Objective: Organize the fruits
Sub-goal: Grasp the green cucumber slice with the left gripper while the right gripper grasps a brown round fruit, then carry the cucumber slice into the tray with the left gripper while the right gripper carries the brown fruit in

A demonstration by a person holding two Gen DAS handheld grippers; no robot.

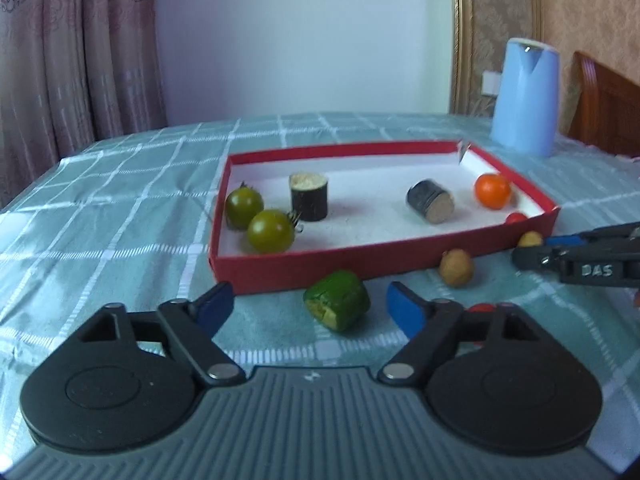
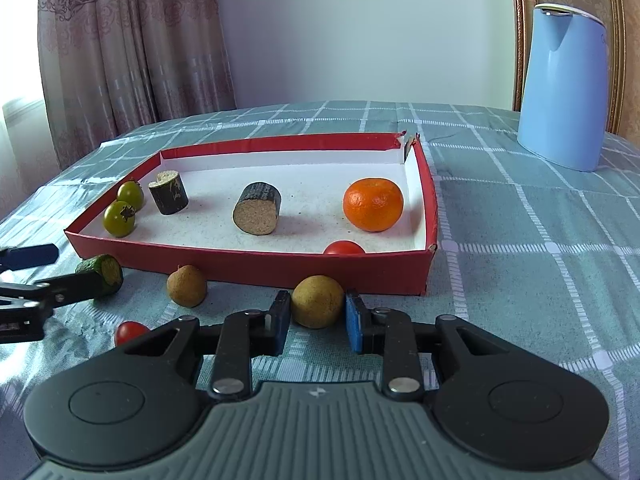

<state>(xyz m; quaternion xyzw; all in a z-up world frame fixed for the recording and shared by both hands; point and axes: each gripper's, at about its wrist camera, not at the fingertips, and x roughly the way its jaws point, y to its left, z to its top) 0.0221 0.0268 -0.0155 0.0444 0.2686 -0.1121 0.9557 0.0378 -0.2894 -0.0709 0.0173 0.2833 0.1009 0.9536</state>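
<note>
A red box [image 1: 400, 256] [image 2: 248, 268] holds two green tomatoes [image 1: 270, 231] [image 2: 119, 219], two dark sugarcane pieces [image 1: 309, 197] [image 2: 257, 209], an orange [image 1: 493, 191] [image 2: 373, 204] and a red cherry tomato [image 2: 344, 247]. In front lie a green cucumber piece [image 1: 337, 306] [image 2: 105, 274], two brown longans [image 1: 456, 268] [image 2: 187, 286] and a red cherry tomato [image 2: 130, 331]. My left gripper [image 1: 310, 308] is open, its jaws either side of the cucumber piece. My right gripper [image 2: 318, 318] has its pads either side of a longan [image 2: 317, 301], with small gaps showing.
A blue kettle [image 1: 526, 96] [image 2: 564, 88] stands at the back right on the green checked tablecloth [image 1: 120, 208]. A curtain hangs at the back left. A wooden chair [image 1: 604, 104] stands beyond the kettle. Each gripper shows at the edge of the other's view.
</note>
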